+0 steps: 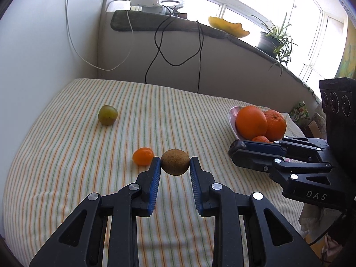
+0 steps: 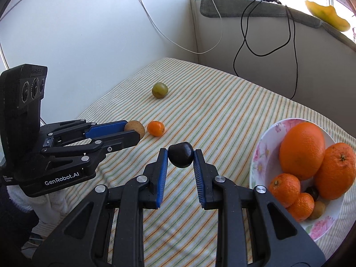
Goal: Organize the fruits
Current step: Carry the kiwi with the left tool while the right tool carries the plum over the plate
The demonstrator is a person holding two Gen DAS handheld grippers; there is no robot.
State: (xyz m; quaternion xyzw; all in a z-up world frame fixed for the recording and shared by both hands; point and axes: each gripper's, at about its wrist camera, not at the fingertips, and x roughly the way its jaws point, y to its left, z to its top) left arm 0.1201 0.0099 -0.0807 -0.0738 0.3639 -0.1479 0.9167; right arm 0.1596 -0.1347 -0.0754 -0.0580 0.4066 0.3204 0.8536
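My left gripper is shut on a brown kiwi, held just above the striped cloth. A small tangerine lies on the cloth close beside the kiwi's left, and a green plum lies farther back. My right gripper is shut on a dark plum above the cloth, left of the flowered bowl. That bowl holds a big orange, another orange, small tangerines and a yellow-green plum. The left gripper with the kiwi shows at the left of the right wrist view.
A windowsill with cables, a potted plant and a yellow object runs behind the table. A white wall stands at the left. A carton sits beyond the bowl.
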